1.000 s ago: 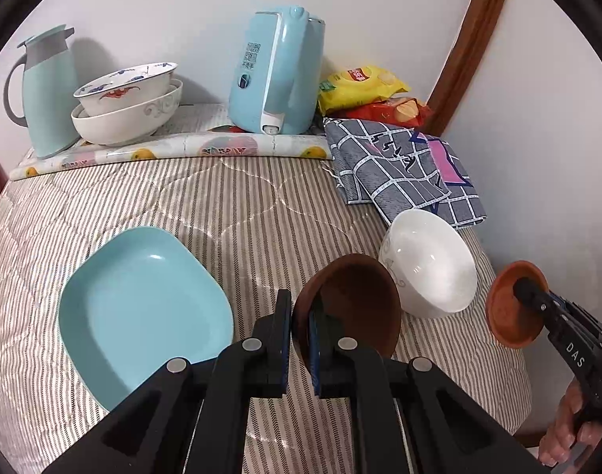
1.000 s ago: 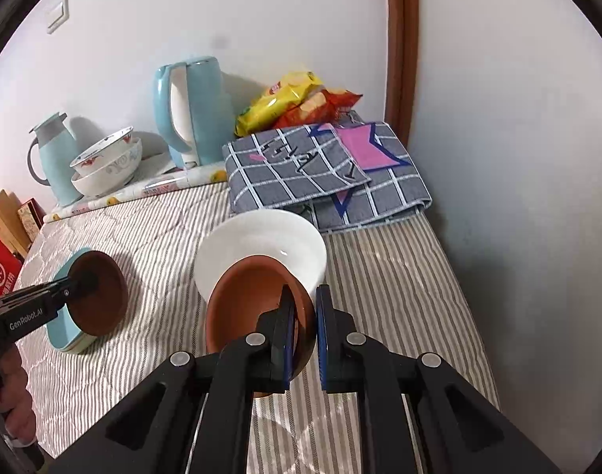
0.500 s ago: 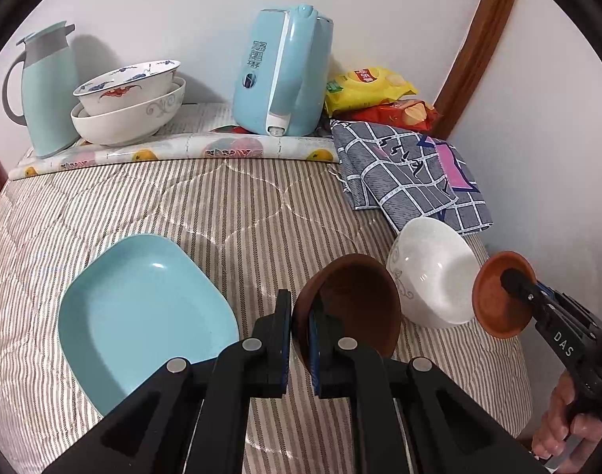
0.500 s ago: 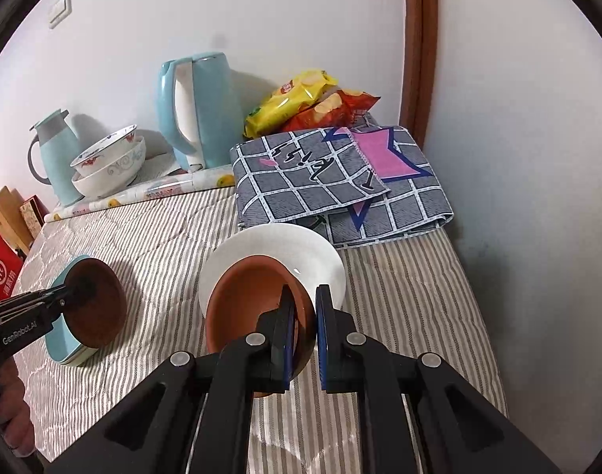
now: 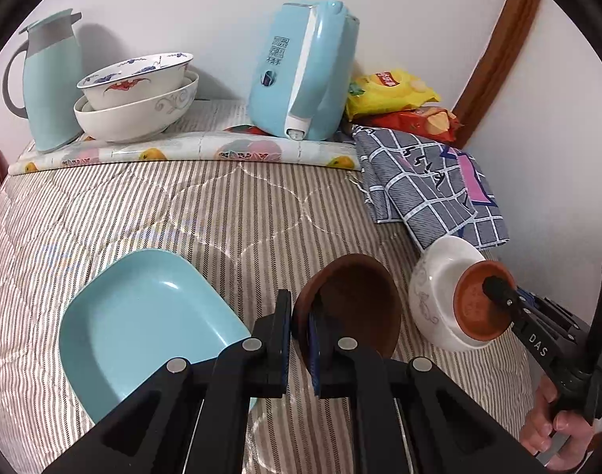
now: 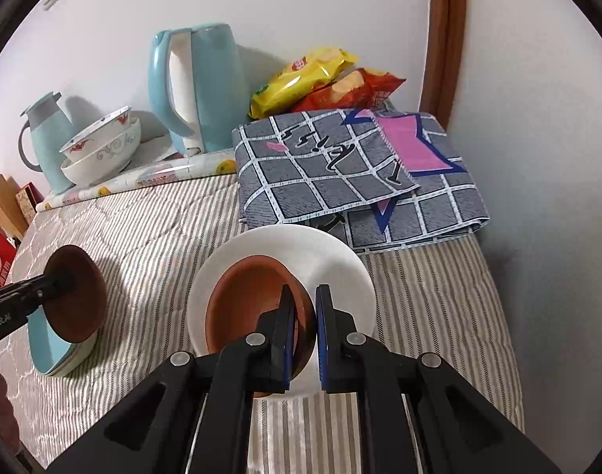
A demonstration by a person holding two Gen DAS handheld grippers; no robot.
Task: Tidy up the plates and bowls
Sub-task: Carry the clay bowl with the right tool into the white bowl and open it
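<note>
- Two small brown bowls were in hand, one per gripper; places below are given relative to the white bowl (image 6: 279,272).
- Left gripper (image 5: 299,345): jaws narrow, clamped on the near rim of the dark brown bowl (image 5: 352,308), one pad inside the wall and one outside. That bowl hung tilted to the left of the white bowl, apart from it, above the right edge of the blue plate (image 5: 142,324).
- Right gripper (image 6: 304,335): jaws narrow, pinching the near rim of the terracotta bowl (image 6: 253,308), which sat low inside the white bowl's mouth; whether it touched the bottom could not be told.
- Handling, judged: both brown bowls looked light, stiff and thin-walled, likely glazed or plastic, so smooth under the pads. A rim pinch left each hanging from one edge and free to swing.
- White bowl: looked ceramic, heavier, chip-prone; it rested on the striped quilt (image 5: 221,213), a soft footing on which it could tip.
- Blue plate: shallow, rigid, glossy; best taken by its raised edge.
- Behind the white bowl: folded checked cloth (image 6: 340,173), touching or just beside it.
- Far from the white bowl, at the wall: two stacked patterned bowls (image 5: 134,106), kettle (image 5: 301,75).
</note>
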